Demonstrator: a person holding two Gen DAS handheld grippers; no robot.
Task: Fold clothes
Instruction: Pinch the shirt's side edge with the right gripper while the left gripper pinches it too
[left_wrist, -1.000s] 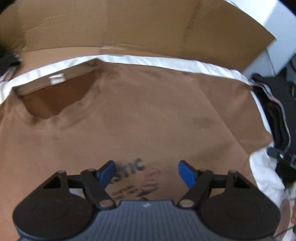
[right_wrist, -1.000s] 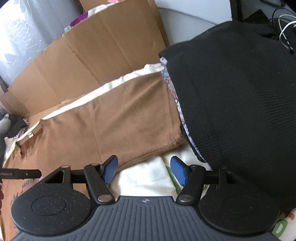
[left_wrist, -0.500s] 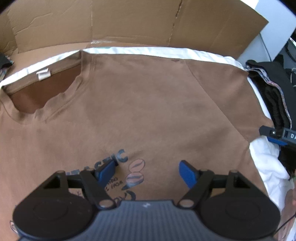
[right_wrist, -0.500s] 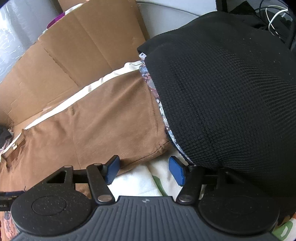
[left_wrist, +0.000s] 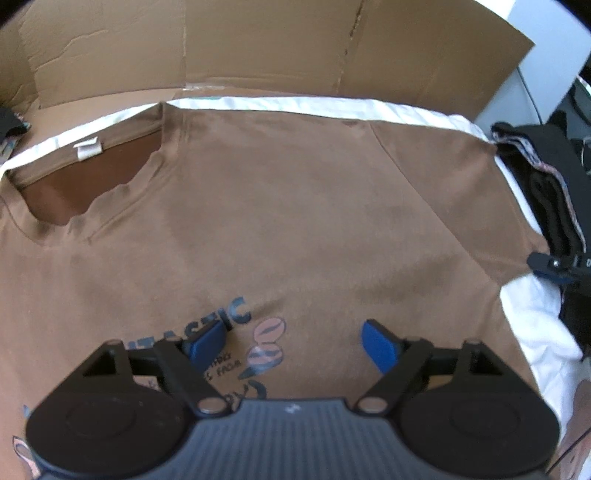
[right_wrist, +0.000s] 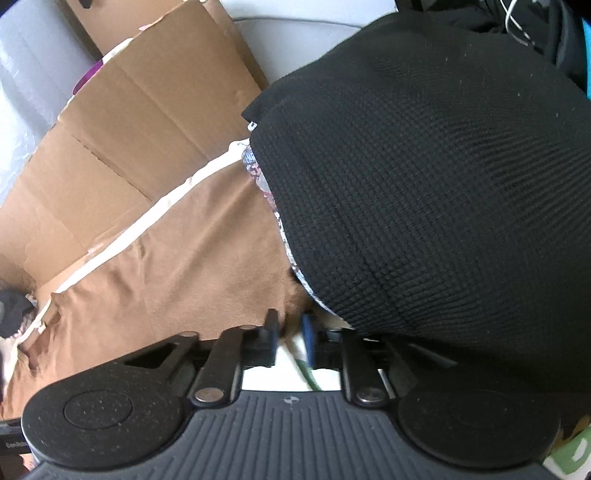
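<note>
Flattened cardboard (left_wrist: 258, 48) backdrop (creased, taped seam); white sheet (left_wrist: 532, 314) beneath; daylight.

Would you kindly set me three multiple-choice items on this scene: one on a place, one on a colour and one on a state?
1. Where does the black knit garment lie relative to the brown T-shirt?
A on its collar
B at its sleeve end
C under its hem

2. What colour is the neck label?
A red
B black
C white

3. How is the left gripper?
A jaws open above the print
B shut on the collar
C shut on a sleeve

Key: 1 B, the knit borders the sleeve; 2 C, a white tab inside the neck; 3 A, the jaws stand wide apart, holding nothing.
</note>
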